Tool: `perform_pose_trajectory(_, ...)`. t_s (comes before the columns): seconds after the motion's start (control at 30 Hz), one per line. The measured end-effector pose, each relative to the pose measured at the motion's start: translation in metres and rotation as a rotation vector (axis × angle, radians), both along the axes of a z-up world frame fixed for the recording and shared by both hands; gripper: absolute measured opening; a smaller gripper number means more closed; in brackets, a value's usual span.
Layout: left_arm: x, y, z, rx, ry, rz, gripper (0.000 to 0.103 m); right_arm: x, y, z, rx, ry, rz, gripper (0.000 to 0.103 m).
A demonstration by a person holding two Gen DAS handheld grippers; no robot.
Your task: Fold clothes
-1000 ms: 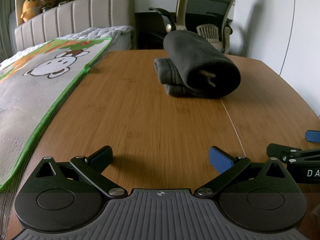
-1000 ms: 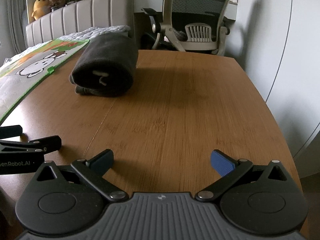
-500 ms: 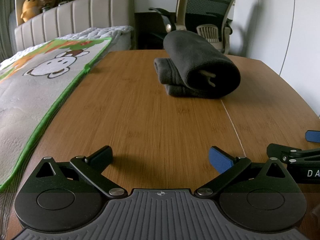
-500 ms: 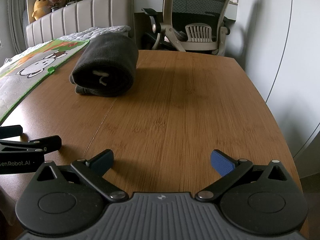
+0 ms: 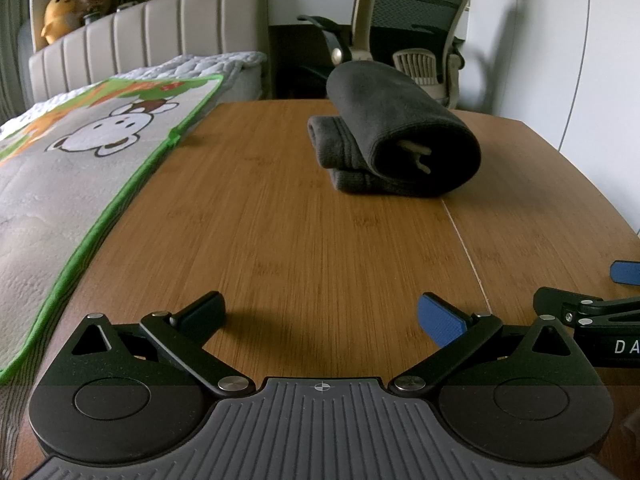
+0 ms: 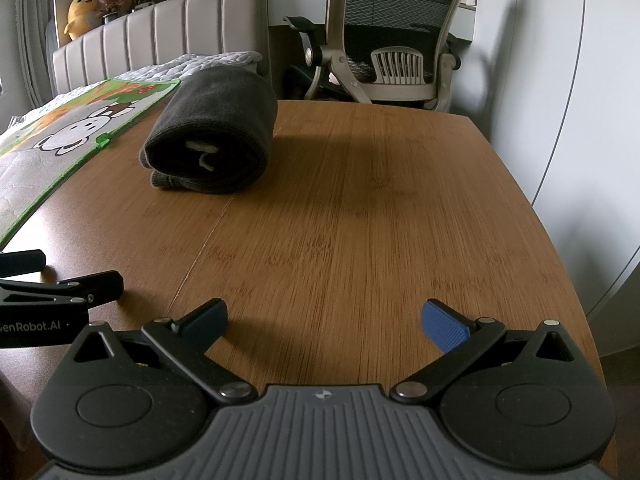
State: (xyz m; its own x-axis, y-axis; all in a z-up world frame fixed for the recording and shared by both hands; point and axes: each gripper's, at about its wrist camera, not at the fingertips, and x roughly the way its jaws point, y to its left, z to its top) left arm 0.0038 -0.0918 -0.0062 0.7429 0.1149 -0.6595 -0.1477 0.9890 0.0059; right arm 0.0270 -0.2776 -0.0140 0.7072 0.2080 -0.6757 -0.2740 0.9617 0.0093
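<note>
A dark grey garment (image 5: 396,136) lies folded into a thick bundle on the far part of the wooden table (image 5: 304,240), a pale drawstring showing at its near end. The right wrist view has the same garment (image 6: 216,132) at its upper left. My left gripper (image 5: 322,316) rests low at the table's near edge, open, with nothing between its fingers. Beside it, my right gripper (image 6: 324,320) is open and holds nothing either. Both stand well short of the garment. Each gripper's fingers show at the edge of the other's view.
A quilted mat (image 5: 80,168) with a cartoon monkey and a green border overlaps the table's left side. Behind the table stand an office chair (image 6: 392,40) and a padded bed headboard (image 5: 152,40). A white wall (image 6: 560,80) runs close on the right.
</note>
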Motion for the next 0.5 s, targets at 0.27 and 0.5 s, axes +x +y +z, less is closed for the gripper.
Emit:
perform_pose_trajectory(0.27, -0.0002, 0.0002, 0.0002, 0.0, 0.0, 0.0, 0.103, -0.0006, 0.0011, -0.0001, -0.001, 0.0, -0.001, 0.103)
perform_pose_trajectory(0.5, -0.0003, 0.0006, 0.0003, 0.0, 0.0, -0.001, 0.103, 0.0015, -0.0017, 0.0002, 0.0, 0.001, 0.003, 0.103)
